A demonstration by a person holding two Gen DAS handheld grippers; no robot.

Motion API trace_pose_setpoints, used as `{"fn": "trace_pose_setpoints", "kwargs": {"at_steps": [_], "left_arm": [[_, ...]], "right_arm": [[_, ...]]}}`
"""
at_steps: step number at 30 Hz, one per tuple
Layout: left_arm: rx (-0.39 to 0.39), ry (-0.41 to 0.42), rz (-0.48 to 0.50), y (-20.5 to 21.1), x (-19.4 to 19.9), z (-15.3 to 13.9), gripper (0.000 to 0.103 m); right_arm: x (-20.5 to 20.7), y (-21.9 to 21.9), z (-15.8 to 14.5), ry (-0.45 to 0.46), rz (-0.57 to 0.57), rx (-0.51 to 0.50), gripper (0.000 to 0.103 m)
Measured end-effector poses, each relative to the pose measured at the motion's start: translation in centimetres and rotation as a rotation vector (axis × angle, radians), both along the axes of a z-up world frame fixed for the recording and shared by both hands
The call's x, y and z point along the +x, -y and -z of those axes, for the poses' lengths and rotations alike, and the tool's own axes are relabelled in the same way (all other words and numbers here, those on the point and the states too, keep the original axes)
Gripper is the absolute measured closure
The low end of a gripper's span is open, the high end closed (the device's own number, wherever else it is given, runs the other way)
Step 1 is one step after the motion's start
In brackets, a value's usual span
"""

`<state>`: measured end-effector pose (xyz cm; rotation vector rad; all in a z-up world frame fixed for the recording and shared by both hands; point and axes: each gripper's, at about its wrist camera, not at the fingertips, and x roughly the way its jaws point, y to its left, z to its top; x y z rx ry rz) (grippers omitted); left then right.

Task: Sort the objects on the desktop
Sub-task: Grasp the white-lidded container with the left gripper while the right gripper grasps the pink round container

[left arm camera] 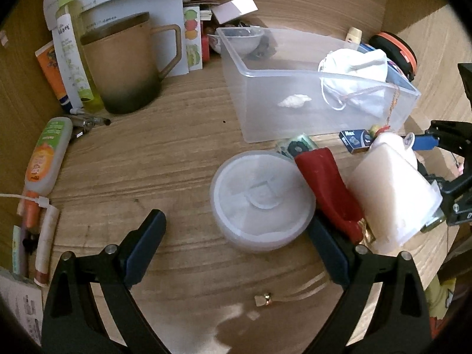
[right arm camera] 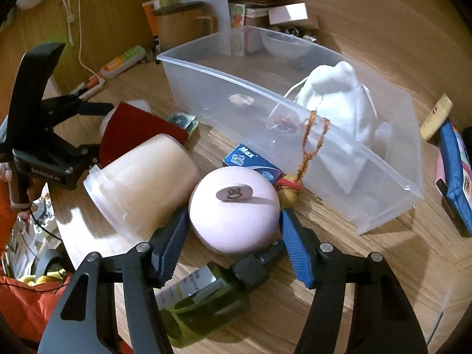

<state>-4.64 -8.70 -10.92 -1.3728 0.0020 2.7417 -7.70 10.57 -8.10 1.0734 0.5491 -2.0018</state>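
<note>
green bottle (right arm camera: 203, 303), seemingly right view only

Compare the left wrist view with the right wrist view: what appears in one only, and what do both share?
Left wrist only: the round translucent container between the open left gripper and the brown mug. Right wrist only: the pink ball between the right gripper fingers, and the green bottle. Both: the clear bin holding a white pouch.

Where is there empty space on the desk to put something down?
Bare wood lies between the mug, the clear bin and the round tub. The bin's left half is nearly empty too. It is crowded right of the tub, around the red thing and the tipped cup.
</note>
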Motion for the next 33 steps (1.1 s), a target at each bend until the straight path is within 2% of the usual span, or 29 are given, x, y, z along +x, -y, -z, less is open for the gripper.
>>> {"fn": "trace_pose_setpoints", "kwargs": {"at_steps": [6, 11, 15, 24, 33], "left_arm": [[0.002, 0.001, 0.009, -0.3, -0.6, 0.0, 0.011], [-0.006, -0.002, 0.019, -0.8, -1.0, 0.0, 0.028], [-0.009, -0.012, 0.015, -1.0, -1.1, -0.1, 0.038], [-0.013, -0.024, -0.046, -0.3, -1.0, -0.1, 0.038], [0.004, -0.073, -0.085, 0.6, -0.3, -1.3, 0.039]], "right_arm": [[0.0, 0.5, 0.2, -0.017, -0.001, 0.024, 0.04], [0.4, 0.7, 0.3, -0.057, -0.001, 0.036, 0.041], [0.7, 0.6, 0.3, -0.071, 0.014, 0.021, 0.042], [0.6, -1.0, -0.5, -0.043, 0.069, -0.051, 0.043], [0.8, -2.6, -2.4, -0.077, 0.114, -0.091, 0.045]]}}
